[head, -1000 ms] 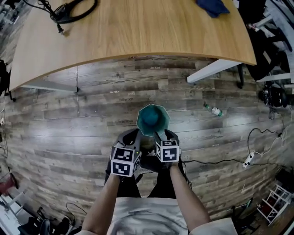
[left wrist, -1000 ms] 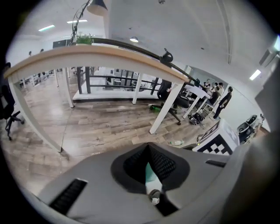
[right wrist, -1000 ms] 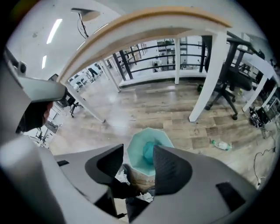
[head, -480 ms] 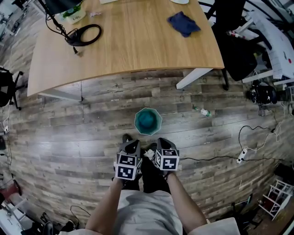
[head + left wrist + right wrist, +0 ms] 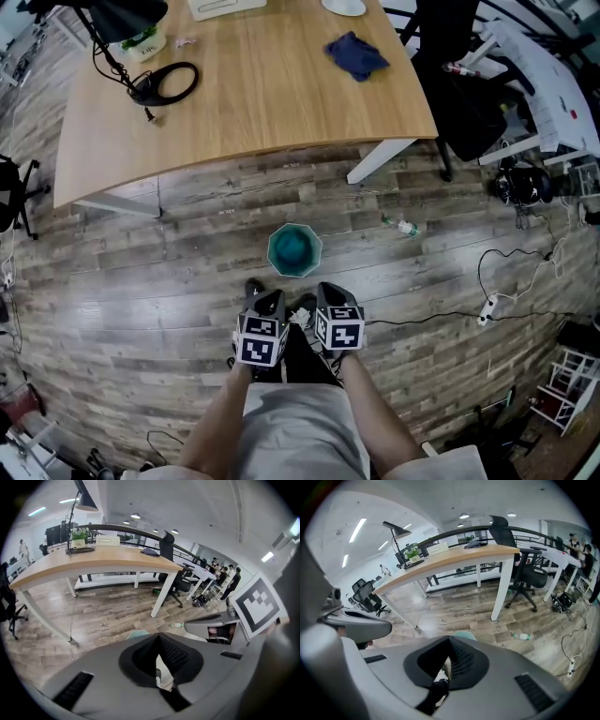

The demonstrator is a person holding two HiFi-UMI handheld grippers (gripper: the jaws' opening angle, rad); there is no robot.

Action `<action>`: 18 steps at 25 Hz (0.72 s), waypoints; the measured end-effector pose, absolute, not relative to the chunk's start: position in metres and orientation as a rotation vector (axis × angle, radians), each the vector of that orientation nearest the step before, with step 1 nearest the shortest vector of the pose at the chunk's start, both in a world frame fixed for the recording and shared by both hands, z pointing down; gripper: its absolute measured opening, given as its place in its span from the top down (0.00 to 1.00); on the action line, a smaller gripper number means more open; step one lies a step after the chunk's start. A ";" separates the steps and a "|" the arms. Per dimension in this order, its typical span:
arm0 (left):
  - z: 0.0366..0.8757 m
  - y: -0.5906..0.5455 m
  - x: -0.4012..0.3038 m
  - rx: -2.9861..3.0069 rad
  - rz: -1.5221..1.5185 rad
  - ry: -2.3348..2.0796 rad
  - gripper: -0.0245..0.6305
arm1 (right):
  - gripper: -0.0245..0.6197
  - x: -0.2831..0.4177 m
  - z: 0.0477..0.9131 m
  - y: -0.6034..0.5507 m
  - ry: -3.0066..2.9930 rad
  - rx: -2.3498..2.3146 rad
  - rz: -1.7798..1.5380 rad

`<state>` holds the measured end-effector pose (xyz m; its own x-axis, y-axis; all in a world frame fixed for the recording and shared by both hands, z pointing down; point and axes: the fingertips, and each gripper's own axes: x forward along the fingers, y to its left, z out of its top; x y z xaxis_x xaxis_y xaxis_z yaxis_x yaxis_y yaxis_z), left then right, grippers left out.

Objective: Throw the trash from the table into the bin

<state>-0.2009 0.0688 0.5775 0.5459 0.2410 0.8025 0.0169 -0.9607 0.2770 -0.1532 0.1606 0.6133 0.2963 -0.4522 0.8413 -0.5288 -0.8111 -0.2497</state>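
The teal octagonal plastic bin (image 5: 294, 250) stands upright and open-topped on the grey wood-plank floor (image 5: 141, 281) at the centre of the head view. It is just below the curved front edge of the light wooden table (image 5: 262, 94), which fills the upper middle.

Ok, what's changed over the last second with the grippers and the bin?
The left gripper and right gripper lifted up and back from the bin, which they were right beside. Both are now shut and empty. The bin, the bottle on the floor and the blue cloth on the table stayed put.
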 end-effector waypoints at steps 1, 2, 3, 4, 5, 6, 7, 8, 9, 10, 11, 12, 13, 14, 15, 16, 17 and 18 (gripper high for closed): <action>0.575 0.066 -0.199 2.544 1.364 0.211 0.93 | 0.93 -0.153 0.611 0.159 -0.938 2.469 1.558; 0.572 0.063 -0.198 2.542 1.355 0.207 0.93 | 0.93 -0.153 0.608 0.157 -0.937 2.472 1.555; 0.569 0.059 -0.196 2.542 1.350 0.209 0.93 | 0.93 -0.152 0.606 0.156 -0.933 2.476 1.550; 0.566 0.056 -0.194 2.544 1.343 0.216 0.93 | 0.93 -0.150 0.604 0.156 -0.926 2.478 1.542; 0.563 0.053 -0.190 2.548 1.331 0.224 0.93 | 0.93 -0.146 0.602 0.156 -0.917 2.480 1.529; 0.560 0.050 -0.185 2.554 1.314 0.233 0.93 | 0.93 -0.139 0.599 0.155 -0.912 2.489 1.511; 0.556 0.045 -0.179 2.561 1.296 0.242 0.93 | 0.93 -0.131 0.594 0.153 -0.919 2.514 1.490; 0.553 0.041 -0.173 2.570 1.279 0.249 0.93 | 0.93 -0.123 0.587 0.150 -0.940 2.560 1.468; 0.549 0.036 -0.168 2.579 1.264 0.252 0.93 | 0.93 -0.114 0.579 0.146 -0.968 2.621 1.447; 0.545 0.031 -0.161 2.589 1.249 0.252 0.93 | 0.93 -0.103 0.570 0.143 -0.988 2.682 1.425; 0.541 0.027 -0.153 2.597 1.232 0.248 0.93 | 0.93 -0.090 0.561 0.141 -0.993 2.728 1.394; 0.537 0.023 -0.144 2.604 1.213 0.244 0.93 | 0.93 -0.076 0.553 0.142 -0.987 2.753 1.355; 0.532 0.020 -0.135 2.611 1.195 0.241 0.93 | 0.93 -0.062 0.545 0.143 -0.977 2.764 1.314; 0.526 0.017 -0.126 2.621 1.178 0.239 0.93 | 0.93 -0.048 0.538 0.143 -0.968 2.767 1.279; 0.522 0.014 -0.115 2.634 1.164 0.238 0.93 | 0.93 -0.034 0.532 0.141 -0.960 2.767 1.249; 0.517 0.011 -0.102 2.649 1.151 0.237 0.93 | 0.93 -0.020 0.527 0.140 -0.951 2.763 1.224; 0.513 0.008 -0.090 2.663 1.140 0.236 0.93 | 0.93 -0.007 0.523 0.139 -0.941 2.754 1.203; 0.510 0.007 -0.077 2.675 1.129 0.233 0.93 | 0.93 0.005 0.521 0.138 -0.935 2.743 1.184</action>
<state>-0.0772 0.0072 0.5101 0.6910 0.2331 0.6843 0.0572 -0.9613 0.2696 0.0053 0.1376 0.5212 0.5353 -0.5194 0.6661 -0.5278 -0.8214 -0.2163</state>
